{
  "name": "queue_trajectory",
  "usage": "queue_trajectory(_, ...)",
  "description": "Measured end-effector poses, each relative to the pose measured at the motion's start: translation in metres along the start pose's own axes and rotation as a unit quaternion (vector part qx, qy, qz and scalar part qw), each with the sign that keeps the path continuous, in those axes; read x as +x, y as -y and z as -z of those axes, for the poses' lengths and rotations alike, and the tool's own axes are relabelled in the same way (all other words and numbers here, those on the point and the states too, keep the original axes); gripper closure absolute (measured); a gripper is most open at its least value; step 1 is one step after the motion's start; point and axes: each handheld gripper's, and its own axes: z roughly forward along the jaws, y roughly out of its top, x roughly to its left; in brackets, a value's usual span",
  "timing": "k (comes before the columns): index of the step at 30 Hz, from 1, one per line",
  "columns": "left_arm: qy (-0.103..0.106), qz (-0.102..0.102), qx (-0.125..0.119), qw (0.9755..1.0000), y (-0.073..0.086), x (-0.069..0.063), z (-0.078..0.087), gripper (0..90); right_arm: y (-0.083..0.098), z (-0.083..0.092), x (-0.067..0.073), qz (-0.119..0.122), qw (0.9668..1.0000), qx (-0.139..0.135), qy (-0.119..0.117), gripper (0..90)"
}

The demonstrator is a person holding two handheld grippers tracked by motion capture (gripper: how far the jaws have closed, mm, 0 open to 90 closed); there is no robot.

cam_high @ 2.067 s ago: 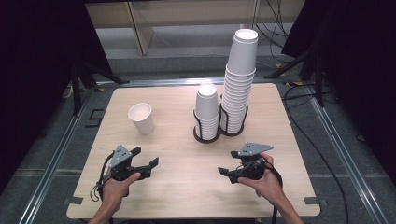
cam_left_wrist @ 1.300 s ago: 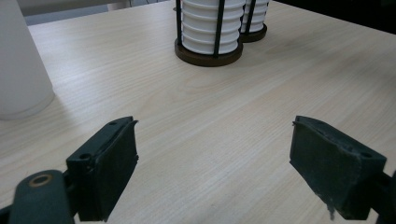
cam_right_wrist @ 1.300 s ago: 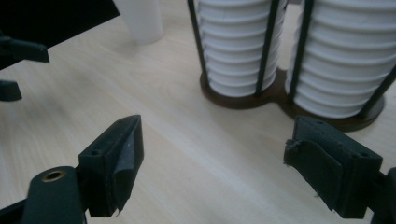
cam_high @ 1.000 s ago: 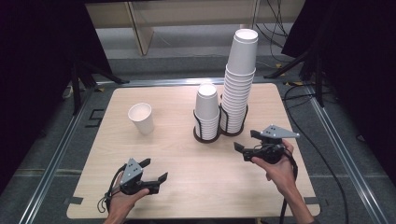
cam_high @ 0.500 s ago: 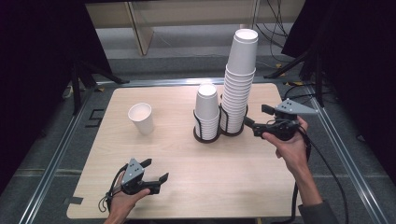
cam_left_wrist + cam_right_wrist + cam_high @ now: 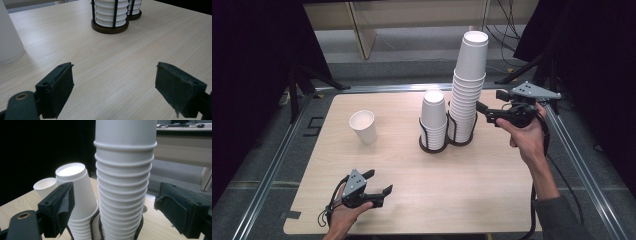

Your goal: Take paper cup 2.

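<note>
Reaching w/ jaws spread, nothing gripped, R gripper (image 6: 482, 111) sits beside tall stack (image 6: 468, 90), mid-height. No cup pulled yet; short stack (image 6: 433, 120) and lone cup (image 6: 363, 127) untouched. L gripper (image 6: 377, 184) idle, spread, near table (image 6: 462, 190) front.

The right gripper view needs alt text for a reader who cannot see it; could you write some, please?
Two open black jaws of the right gripper frame a tall stack of white paper cups in a black wire holder, not touching it. A shorter cup stack stands left of it, and a single upright cup farther left on the wooden table.
</note>
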Motion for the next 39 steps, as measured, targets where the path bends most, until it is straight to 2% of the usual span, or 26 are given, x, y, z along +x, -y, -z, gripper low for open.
queue_trajectory(3, 0.001, -0.005, 0.005, 1.0, 0.0, 0.001, 0.001, 14.5, -0.006, -0.002, 0.0, -0.002, 1.0, -0.002, -0.004, 15.5)
queue_trajectory(4, 0.001, -0.005, 0.004, 1.0, 0.0, 0.001, 0.001, 14.5, -0.014, -0.004, 0.001, -0.002, 1.0, -0.003, 0.002, 15.4)
queue_trajectory(5, 0.002, -0.006, 0.005, 1.0, 0.0, 0.001, 0.001, 14.5, -0.016, -0.005, 0.0, 0.011, 0.9999, -0.01, 0.003, 15.5)
queue_trajectory(9, 0.003, -0.006, 0.004, 1.0, 0.0, 0.0, 0.0, 14.5, -0.029, -0.01, 0.0, 0.005, 0.9999, -0.008, 0.004, 15.4)
queue_trajectory(10, 0.004, -0.007, 0.009, 0.9999, 0.0, 0.0, 0.0, 14.5, -0.033, -0.011, -0.002, 0.013, 0.9998, -0.01, 0.009, 15.4)
queue_trajectory(12, 0.004, -0.01, 0.011, 0.9999, 0.0, 0.0, 0.001, 14.5, -0.036, -0.013, -0.001, 0.006, 0.9999, -0.011, 0.01, 15.4)
queue_trajectory(14, 0.006, -0.011, 0.016, 0.9998, 0.0, -0.001, 0.0, 14.5, -0.045, -0.016, -0.002, 0.012, 0.9998, -0.006, 0.014, 15.5)
queue_trajectory(17, 0.013, -0.01, 0.01, 0.9998, 0.0, -0.003, -0.001, 14.5, -0.053, -0.019, -0.005, 0.012, 0.9997, -0.009, 0.02, 15.4)
queue_trajectory(24, 0.013, -0.007, 0.006, 0.9999, 0.0, -0.003, -0.002, 14.5, -0.061, -0.028, -0.008, 0.009, 0.9999, -0.008, 0.012, 15.4)
queue_trajectory(25, 0.009, -0.023, 0.019, 0.9995, 0.0, 0.0, 0.0, 14.5, -0.062, -0.03, -0.008, 0.011, 0.9998, -0.006, 0.013, 15.4)
queue_trajectory(26, 0.009, -0.023, 0.02, 0.9995, 0.0, 0.0, 0.0, 14.5, -0.064, -0.031, -0.008, 0.015, 0.9997, -0.005, 0.017, 15.4)
queue_trajectory(28, 0.013, -0.01, 0.008, 0.9998, 0.0, -0.003, -0.001, 14.5, -0.069, -0.037, -0.008, 0.011, 0.9998, -0.001, 0.019, 15.3)
queue_trajectory(30, 0.014, -0.007, 0.006, 0.9999, 0.0, -0.003, -0.002, 14.5, -0.073, -0.042, -0.01, 0.012, 0.9996, -0.005, 0.023, 15.3)
queue_trajectory(38, 0.017, -0.009, 0.006, 0.9998, 0.0, -0.003, -0.002, 14.5, -0.08, -0.059, -0.01, 0.012, 0.9997, -0.002, 0.02, 15.3)
queue_trajectory(39, 0.013, -0.014, 0.016, 0.9997, -0.001, -0.003, 0.0, 14.5, -0.082, -0.064, -0.01, 0.014, 0.9997, 0.002, 0.019, 14.6)
